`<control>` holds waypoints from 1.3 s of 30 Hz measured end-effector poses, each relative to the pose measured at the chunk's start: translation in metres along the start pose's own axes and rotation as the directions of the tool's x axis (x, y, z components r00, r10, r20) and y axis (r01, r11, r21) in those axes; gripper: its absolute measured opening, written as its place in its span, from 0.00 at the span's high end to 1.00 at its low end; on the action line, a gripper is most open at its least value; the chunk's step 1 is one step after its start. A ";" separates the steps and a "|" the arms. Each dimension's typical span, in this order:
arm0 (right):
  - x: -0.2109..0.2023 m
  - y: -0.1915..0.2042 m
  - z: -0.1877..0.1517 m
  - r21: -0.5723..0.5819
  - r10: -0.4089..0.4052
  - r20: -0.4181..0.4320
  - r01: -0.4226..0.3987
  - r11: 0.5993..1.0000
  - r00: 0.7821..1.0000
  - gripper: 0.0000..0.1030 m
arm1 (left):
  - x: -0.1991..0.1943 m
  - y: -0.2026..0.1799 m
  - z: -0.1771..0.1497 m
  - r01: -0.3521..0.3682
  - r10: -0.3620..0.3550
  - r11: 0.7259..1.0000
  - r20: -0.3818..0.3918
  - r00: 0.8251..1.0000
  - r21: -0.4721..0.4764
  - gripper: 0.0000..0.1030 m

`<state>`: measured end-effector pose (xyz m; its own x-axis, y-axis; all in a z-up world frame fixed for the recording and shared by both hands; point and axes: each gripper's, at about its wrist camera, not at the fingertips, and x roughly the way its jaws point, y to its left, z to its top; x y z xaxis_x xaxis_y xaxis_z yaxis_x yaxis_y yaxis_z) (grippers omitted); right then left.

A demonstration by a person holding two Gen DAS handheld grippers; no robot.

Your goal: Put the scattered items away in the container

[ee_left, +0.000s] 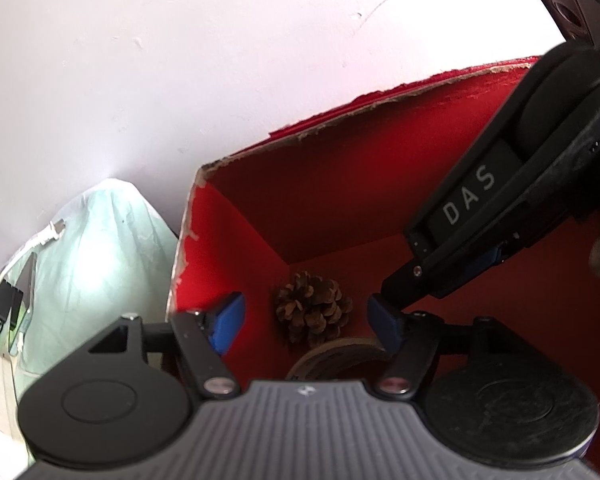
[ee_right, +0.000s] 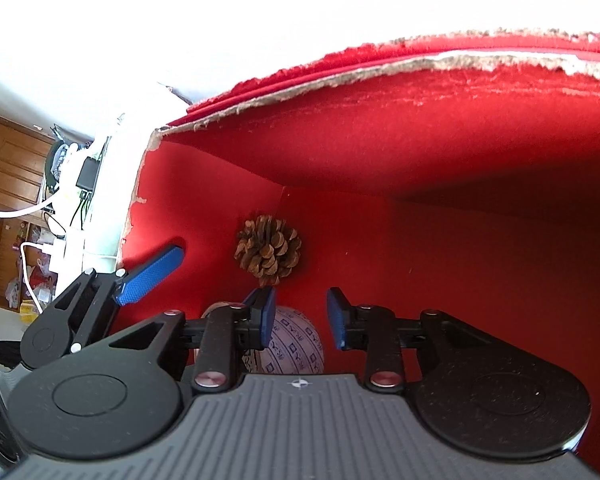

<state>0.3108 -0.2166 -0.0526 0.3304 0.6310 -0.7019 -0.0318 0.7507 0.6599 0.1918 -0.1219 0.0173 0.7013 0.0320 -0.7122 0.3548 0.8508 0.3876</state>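
Red cardboard box (ee_right: 460,152), the container we are filling, takes up most of both wrist views, its top edges torn and frayed, and we look down into it from above. Going left to right in the left wrist view, we see a pale green plastic bag (ee_left: 100,248) just outside the box's left wall, with a black charger (ee_left: 4,304) and white cable beside it. Next comes our left gripper (ee_left: 306,320), held over the box with its blue pads spread wide and nothing between them. Past them a pinecone (ee_left: 312,308) lies on the box floor near the far corner, and a round ringed item (ee_left: 336,356), partly hidden, sits just in front of it. On the right our other tool's black body marked "DAS" leans in. In the right wrist view, the right gripper (ee_right: 302,318) is likewise spread apart and empty, hovering above a patterned ball (ee_right: 296,344) that rests on the floor near the pinecone.
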 end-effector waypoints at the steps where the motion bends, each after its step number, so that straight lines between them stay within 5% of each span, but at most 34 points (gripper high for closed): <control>1: -0.001 0.000 0.000 0.000 -0.003 0.004 0.003 1.000 1.000 0.65 | -0.001 0.000 0.000 0.000 0.000 1.000 0.001 1.000 0.000 0.31; 7: -0.006 0.000 0.000 -0.005 -0.014 0.030 0.014 1.000 0.999 0.62 | -0.004 0.001 0.002 -0.011 0.011 1.000 0.010 1.000 0.005 0.32; 13: -0.008 0.002 -0.001 -0.022 -0.014 0.052 0.016 1.000 0.999 0.58 | -0.011 -0.017 0.002 -0.163 0.157 0.981 0.066 0.985 0.107 0.31; 19: -0.011 0.002 -0.002 -0.023 -0.020 0.068 0.022 1.000 0.998 0.58 | -0.013 -0.001 0.006 -0.086 0.084 0.996 0.060 0.995 0.020 0.30; 31: -0.015 0.003 -0.003 -0.028 -0.043 0.093 0.046 0.999 0.995 0.55 | -0.013 0.004 0.016 -0.084 0.083 0.996 0.032 0.996 0.020 0.30; 39: -0.037 0.020 -0.010 -0.073 -0.180 0.177 0.195 0.978 0.968 0.54 | -0.011 0.006 0.024 -0.086 0.085 0.996 0.019 0.996 0.033 0.30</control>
<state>0.2890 -0.2227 -0.0163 0.4924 0.4407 -0.7506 -0.0354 0.8718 0.4886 0.2010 -0.1302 0.0414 0.7407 0.0945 -0.6652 0.3137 0.8269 0.4668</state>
